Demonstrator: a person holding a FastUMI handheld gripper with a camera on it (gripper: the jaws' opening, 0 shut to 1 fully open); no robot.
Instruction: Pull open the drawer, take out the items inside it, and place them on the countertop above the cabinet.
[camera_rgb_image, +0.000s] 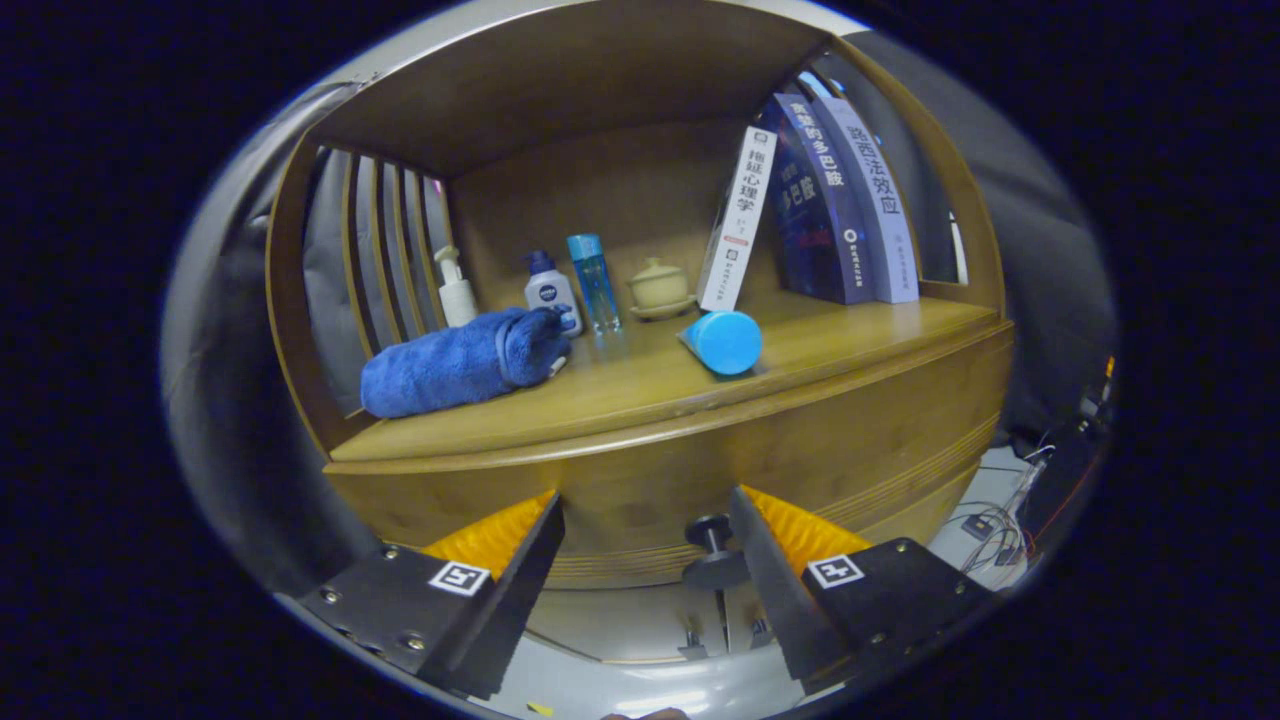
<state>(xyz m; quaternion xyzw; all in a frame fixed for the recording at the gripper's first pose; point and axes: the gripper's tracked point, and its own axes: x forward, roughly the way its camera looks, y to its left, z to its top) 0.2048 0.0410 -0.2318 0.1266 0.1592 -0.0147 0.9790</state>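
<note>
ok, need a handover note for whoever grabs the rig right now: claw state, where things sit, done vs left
Claw: open, holding nothing, fingers spread in front of the cabinet's drawer front.
Drawer knob: between the fingers, close to the right one, not gripped.
Drawer: looks shut; contents hidden.
Countertop: already carries a rolled blue towel, bottles, a small lidded pot, a blue cylinder on its side and books.
Done: approach only.
Left: grip knob, pull drawer open, lift items out, set them on the countertop.

Gripper (645, 525): two wedge-shaped jaws set apart, each with a ribbed inner pad. Flat mounting plate behind each jaw, fixed with small round screws. One square black-and-white marker tag on top of each plate, near the pad.
</note>
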